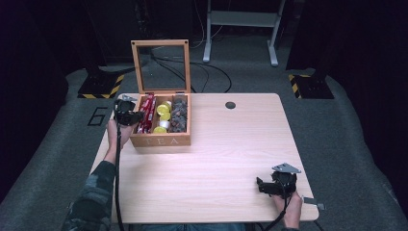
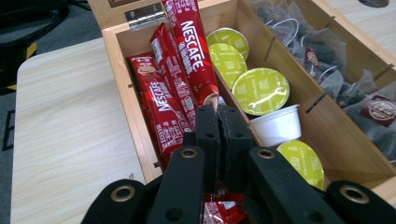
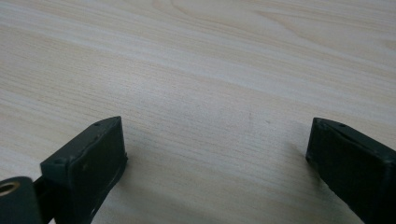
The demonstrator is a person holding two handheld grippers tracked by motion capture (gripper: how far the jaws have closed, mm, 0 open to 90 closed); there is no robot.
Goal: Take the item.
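Table [image 1: 207, 159] is carrying the open wooden tea box [image 1: 161, 140] at roughly 10 o'clock from centre, lid standing upright. Box is holding three lanes: red Nescafe sticks [image 2: 175, 88] in the left one, green-lidded capsules [image 2: 260, 91] in the middle, tea bags [image 2: 336, 65] on the right.

Step in hand, my read: picking a coffee stick out of the left lane. Left gripper [image 2: 217, 122] is sitting over that lane, jaws pressed together; red wrapper is showing just below the tips, but I can't tell if any is pinched between them.

Next move is calling for a straight lift clear of the box wall, watching the neighbouring sticks.

Right gripper [image 3: 215, 154] is idling at about 5 o'clock, jaws spread wide over bare wood, gripping nothing.
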